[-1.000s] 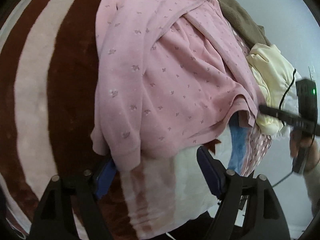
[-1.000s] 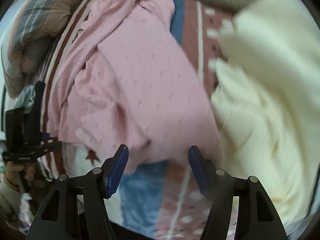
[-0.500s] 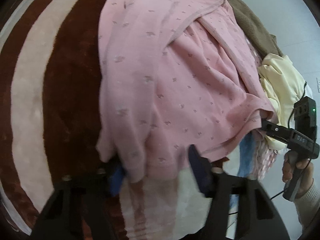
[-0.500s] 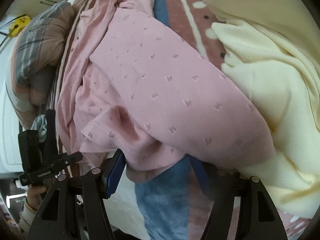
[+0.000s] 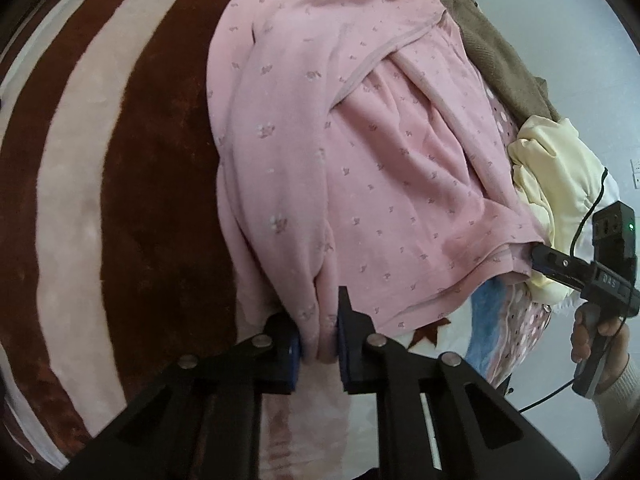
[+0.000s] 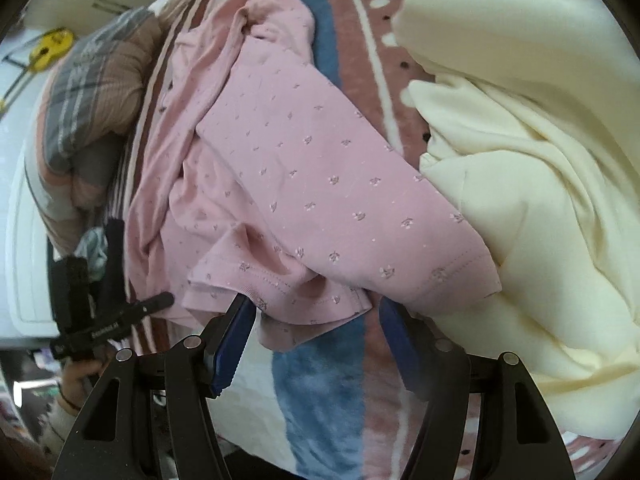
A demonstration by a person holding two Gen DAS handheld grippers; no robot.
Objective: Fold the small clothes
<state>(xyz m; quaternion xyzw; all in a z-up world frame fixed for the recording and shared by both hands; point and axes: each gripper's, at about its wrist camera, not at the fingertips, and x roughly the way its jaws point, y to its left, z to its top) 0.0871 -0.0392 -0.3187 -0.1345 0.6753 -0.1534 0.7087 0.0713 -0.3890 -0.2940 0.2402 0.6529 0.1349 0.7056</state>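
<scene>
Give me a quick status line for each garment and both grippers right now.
pink garment: crumpled, unfolded, one edge bunched between the left pads.
cream garment: heaped, unfolded, beside the pink one.
brown garment: crumpled at the far edge.
left gripper: closing, pads pressing the pink fabric.
right gripper: open, the pink hem lying between its fingers, not pinched.

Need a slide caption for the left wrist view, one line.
Left gripper, jaws closing on the hem of the pink flower-print cotton garment lying on a brown-and-cream striped plush blanket.
</scene>
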